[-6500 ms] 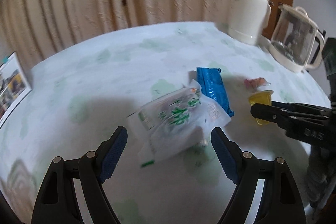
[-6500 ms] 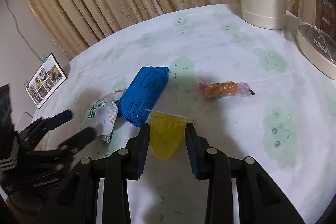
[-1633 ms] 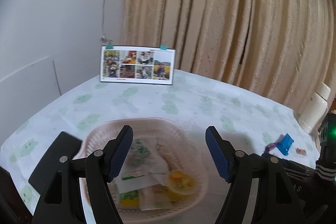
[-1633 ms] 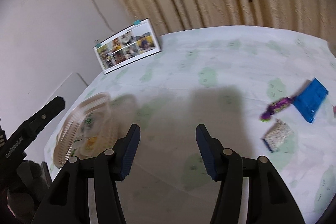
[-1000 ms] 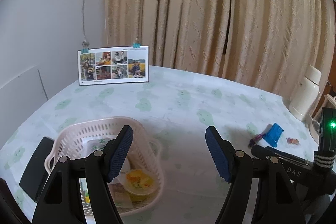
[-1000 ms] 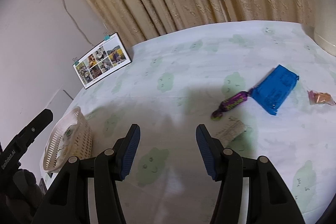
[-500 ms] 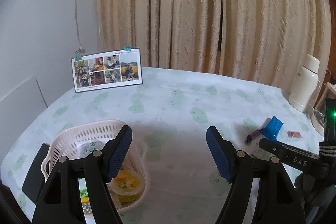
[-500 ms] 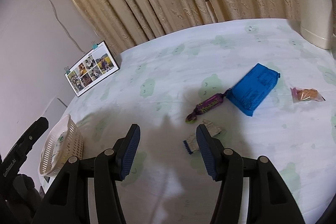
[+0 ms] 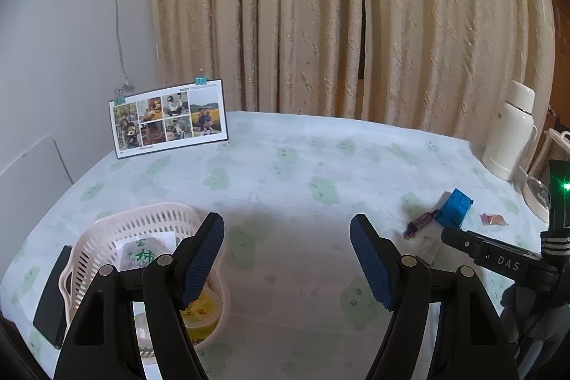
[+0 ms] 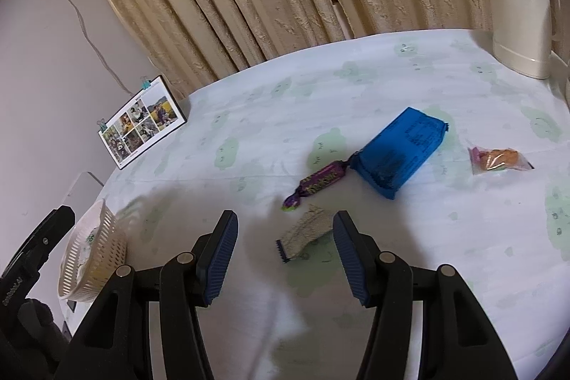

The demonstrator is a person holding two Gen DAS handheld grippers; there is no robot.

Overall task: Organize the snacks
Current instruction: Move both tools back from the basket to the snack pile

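A small grey-patterned snack packet (image 10: 304, 234) lies on the worktop (image 10: 409, 273) between the empty, spread right tongs (image 10: 285, 250). The spread left tongs (image 9: 286, 259) partly hide the pink slotted plastic basket (image 9: 107, 234), contents probably snacks.

White letters "DAS" stood on the right gripper (image 9: 498, 260) at lower right of the left wrist view; other print was illegible.

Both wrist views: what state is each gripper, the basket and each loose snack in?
Left gripper: jaws open, empty.
Right gripper: jaws open, empty.
Basket: upright, holding snacks.
Blue packet: flat on the table.
Purple candy: lying beside the blue packet.
Silver packet: flat, nearest the right gripper.
Orange snack: lying apart.
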